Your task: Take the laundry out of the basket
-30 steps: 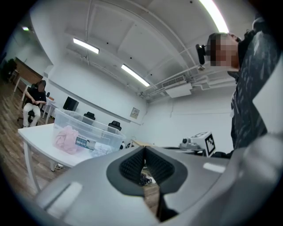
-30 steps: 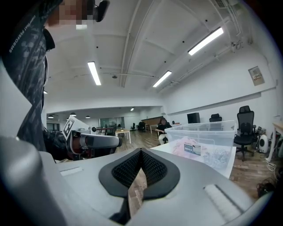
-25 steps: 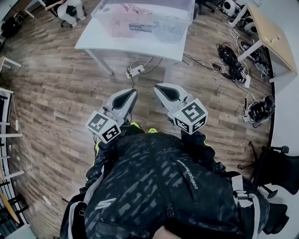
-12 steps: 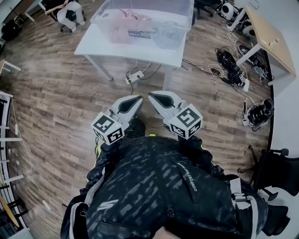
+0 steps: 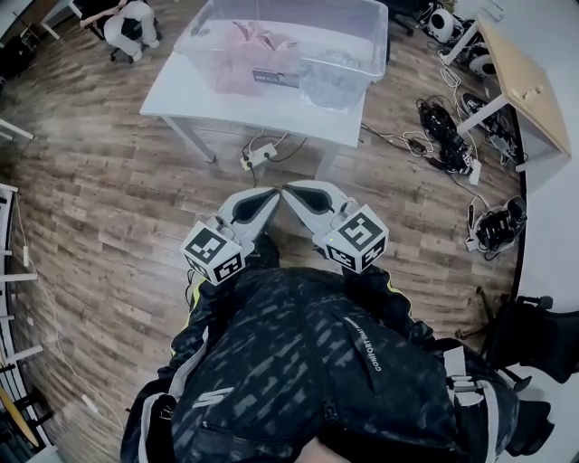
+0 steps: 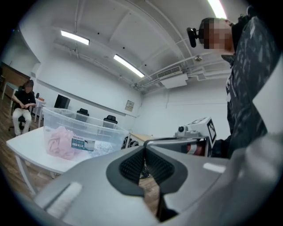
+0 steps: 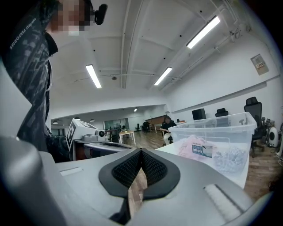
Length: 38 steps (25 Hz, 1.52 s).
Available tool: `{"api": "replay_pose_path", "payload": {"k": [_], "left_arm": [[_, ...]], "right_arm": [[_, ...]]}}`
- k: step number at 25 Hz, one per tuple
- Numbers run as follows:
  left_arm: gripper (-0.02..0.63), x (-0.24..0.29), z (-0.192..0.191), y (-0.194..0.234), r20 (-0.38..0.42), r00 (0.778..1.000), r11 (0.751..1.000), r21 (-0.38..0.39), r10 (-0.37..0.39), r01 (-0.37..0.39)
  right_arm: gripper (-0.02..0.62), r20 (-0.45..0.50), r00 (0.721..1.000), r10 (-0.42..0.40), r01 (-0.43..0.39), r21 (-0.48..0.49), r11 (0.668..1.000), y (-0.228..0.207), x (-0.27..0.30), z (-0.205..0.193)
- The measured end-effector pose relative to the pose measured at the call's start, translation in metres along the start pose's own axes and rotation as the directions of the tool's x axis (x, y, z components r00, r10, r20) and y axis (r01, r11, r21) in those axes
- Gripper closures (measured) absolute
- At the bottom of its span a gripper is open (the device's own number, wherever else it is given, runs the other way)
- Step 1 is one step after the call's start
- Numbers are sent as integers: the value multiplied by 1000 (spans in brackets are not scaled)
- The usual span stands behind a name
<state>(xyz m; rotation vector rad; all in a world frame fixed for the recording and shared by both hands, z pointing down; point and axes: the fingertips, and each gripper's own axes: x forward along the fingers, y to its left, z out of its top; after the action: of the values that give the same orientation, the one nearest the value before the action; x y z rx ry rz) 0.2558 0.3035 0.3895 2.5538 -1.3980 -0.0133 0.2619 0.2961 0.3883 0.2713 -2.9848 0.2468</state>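
Observation:
A clear plastic basket (image 5: pixel 353 36) stands on a white table (image 5: pixel 262 107) ahead of me. Pink laundry (image 5: pixel 253 50) lies in its left half and pale bluish laundry (image 5: pixel 330 77) in its right. The same basket (image 6: pixel 95 130) shows in the left gripper view and as the basket (image 7: pixel 230 132) in the right gripper view. My left gripper (image 5: pixel 269 194) and right gripper (image 5: pixel 291 192) are held close to my chest, tips almost touching, well short of the table. Both are shut and hold nothing.
Wooden floor lies between me and the table. A power strip (image 5: pixel 251 159) with cables sits under the table. A tangle of cables and gear (image 5: pixel 452 136) lies by a wooden desk (image 5: pixel 525 77) at right. A seated person (image 5: pixel 122 23) is at far left.
Both grippers have drawn closer together until their tips nearly meet, and the table with the basket has come nearer and further into view.

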Motion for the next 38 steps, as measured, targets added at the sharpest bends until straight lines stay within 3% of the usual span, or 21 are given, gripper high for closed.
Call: {"api": "replay_pose_path", "payload": {"k": [4,8,15,20,25,32,38], "left_arm": [[597,13,2,43,-61,998,993,114,1,6],[597,21,19,81,-42,999,995,94,-19,23],[597,35,58,190,-29,999,995,94,-32,35],[597,44,74,221,-35,999,992,119,-37,41],[597,52,89,278,-36,997,990,120,-66,70],[597,64,108,302,-15,991,979,158,-130,130],[597,82,129,323,0,986,973,162,-166,163]], "right_arm": [[597,-33,999,-20,20,-7,1000,-28,37,4],[597,-30,999,-37,37,2,999,-49,68,19],[597,-28,998,-61,61,-11,998,-104,164,56],[597,-12,997,-81,81,-23,996,-124,190,71],[597,-24,994,-106,106,-27,994,-154,240,85],[597,-26,989,-147,145,-64,987,-174,258,104],[597,-41,989,-139,133,-124,983,-198,272,125]]}}
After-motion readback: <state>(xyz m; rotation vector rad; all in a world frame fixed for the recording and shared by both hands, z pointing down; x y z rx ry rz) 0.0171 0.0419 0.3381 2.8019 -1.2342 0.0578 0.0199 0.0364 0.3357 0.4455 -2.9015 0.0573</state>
